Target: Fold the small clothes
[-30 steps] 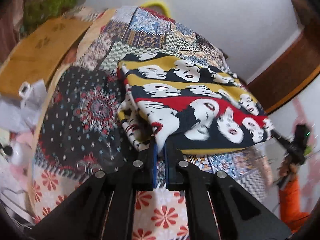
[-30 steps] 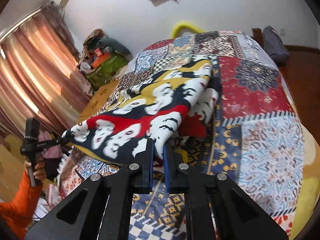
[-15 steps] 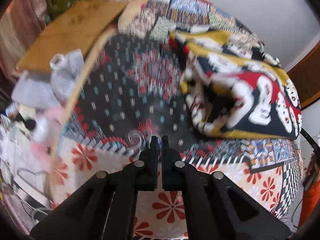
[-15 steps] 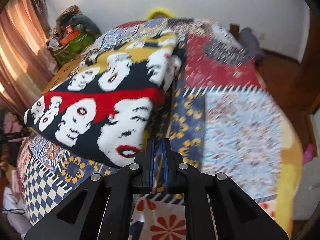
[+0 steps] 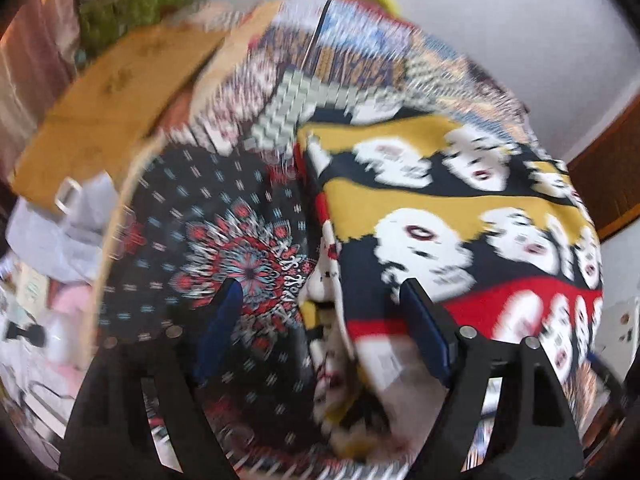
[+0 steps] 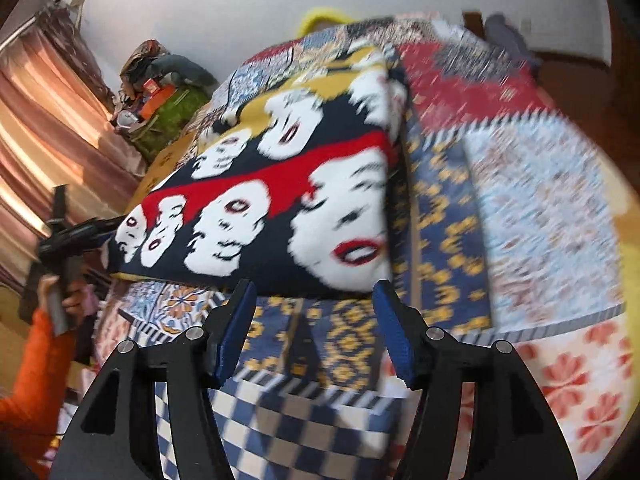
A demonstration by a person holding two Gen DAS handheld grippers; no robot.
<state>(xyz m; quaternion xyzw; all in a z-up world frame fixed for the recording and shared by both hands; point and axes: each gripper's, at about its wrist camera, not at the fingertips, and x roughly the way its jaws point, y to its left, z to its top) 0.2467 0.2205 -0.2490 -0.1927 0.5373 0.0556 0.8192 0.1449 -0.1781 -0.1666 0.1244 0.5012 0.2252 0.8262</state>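
Now the folded garment (image 6: 280, 200) — black, red and mustard, printed with white faces — lies on the patchwork bedspread (image 6: 520, 208), near its front edge. Both claws stand released, gripping nothing: the right gripper (image 6: 314, 292) just short of the garment's near edge, the left gripper (image 5: 320, 300) spread across its folded side — blurred.

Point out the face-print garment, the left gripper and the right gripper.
face-print garment (image 6: 280, 216): right wrist view, on the red band of its top layer.
left gripper (image 5: 320, 304): left wrist view, midway between the open fingertips.
right gripper (image 6: 314, 292): right wrist view, midway between the open fingertips.
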